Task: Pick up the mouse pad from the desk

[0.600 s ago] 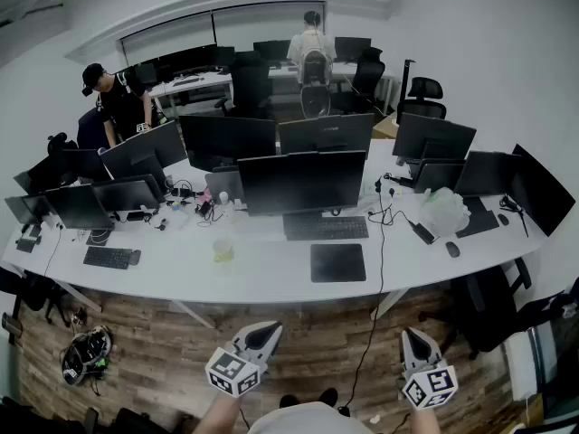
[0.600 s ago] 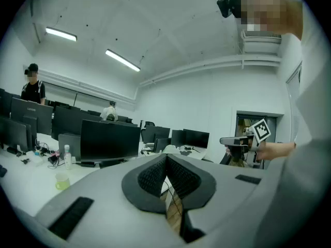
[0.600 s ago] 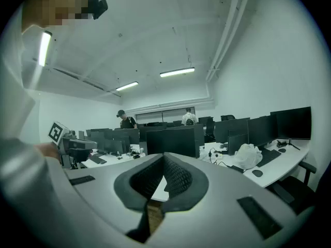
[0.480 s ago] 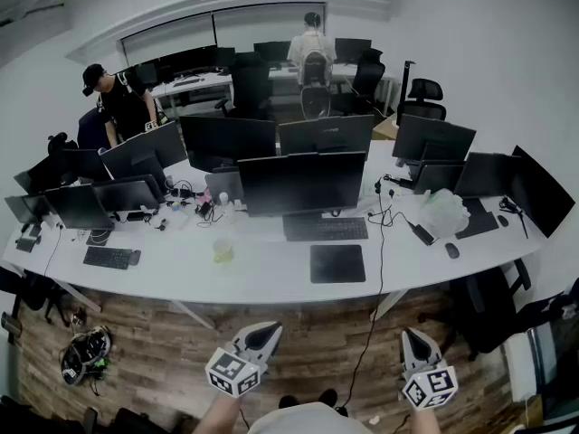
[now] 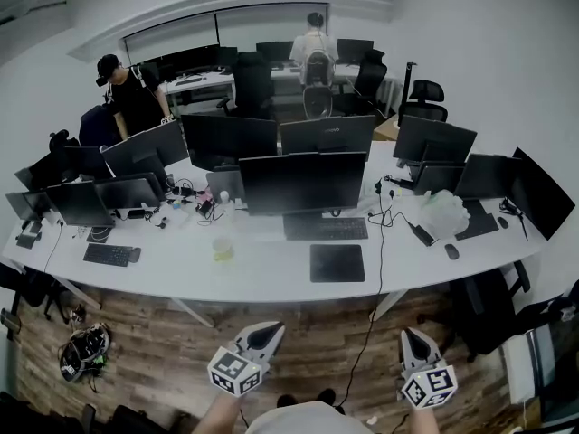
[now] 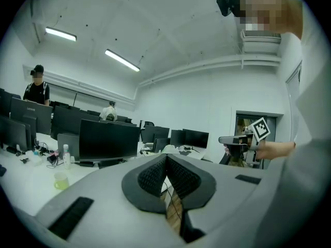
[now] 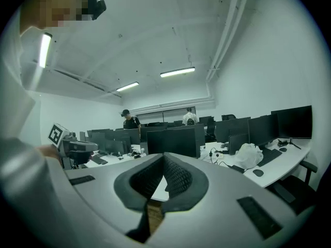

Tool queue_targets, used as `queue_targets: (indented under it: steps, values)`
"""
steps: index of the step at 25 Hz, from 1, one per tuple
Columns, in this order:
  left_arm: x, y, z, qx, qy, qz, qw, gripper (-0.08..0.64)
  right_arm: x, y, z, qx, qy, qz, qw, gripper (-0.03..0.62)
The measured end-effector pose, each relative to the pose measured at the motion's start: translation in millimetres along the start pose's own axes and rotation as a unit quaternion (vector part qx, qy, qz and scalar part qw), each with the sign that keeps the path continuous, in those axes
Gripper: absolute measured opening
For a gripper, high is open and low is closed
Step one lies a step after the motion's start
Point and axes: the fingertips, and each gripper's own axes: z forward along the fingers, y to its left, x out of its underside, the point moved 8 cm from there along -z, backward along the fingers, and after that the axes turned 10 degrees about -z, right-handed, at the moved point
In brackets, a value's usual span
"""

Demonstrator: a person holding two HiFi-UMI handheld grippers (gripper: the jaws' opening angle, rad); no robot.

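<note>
While the left tool (image 5: 264,332) and right tool (image 5: 408,335) hang pressed together, empty, at lower frame, the dark rectangular mouse pad (image 5: 337,262) lies well above, midway between them, on the white desk (image 5: 262,274).

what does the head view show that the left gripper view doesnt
Only the head view: the mouse pad lying flat on the desk in front of a keyboard, the wooden floor, and the left gripper and right gripper from above. Only the left gripper view: the left gripper's jaws close up, shut on nothing, the ceiling lights, and a doorway. Both: the monitors, the pale cup and the person in a black cap.
</note>
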Motion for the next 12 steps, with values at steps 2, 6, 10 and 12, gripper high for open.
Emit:
queue_targets:
  steps: [2, 6, 10, 12]
  values:
    - [1, -2, 2, -0.001, 0.002, 0.001, 1.0000, 0.017, 1, -3, 0, 0.003, 0.002, 0.003, 1.000, 0.011]
    - [4, -6, 8, -0.003, 0.006, 0.002, 1.0000, 0.030, 3, -10, 0, 0.008, 0.000, 0.006, 1.000, 0.011]
    - [3, -8, 10, -0.009, 0.008, 0.001, 0.9999, 0.057, 2, -14, 2, 0.005, 0.000, 0.010, 1.000, 0.011]
    - [3, -9, 12, -0.014, 0.008, 0.001, 0.9999, 0.079, 3, -17, 3, 0.002, -0.002, 0.011, 1.000, 0.011]
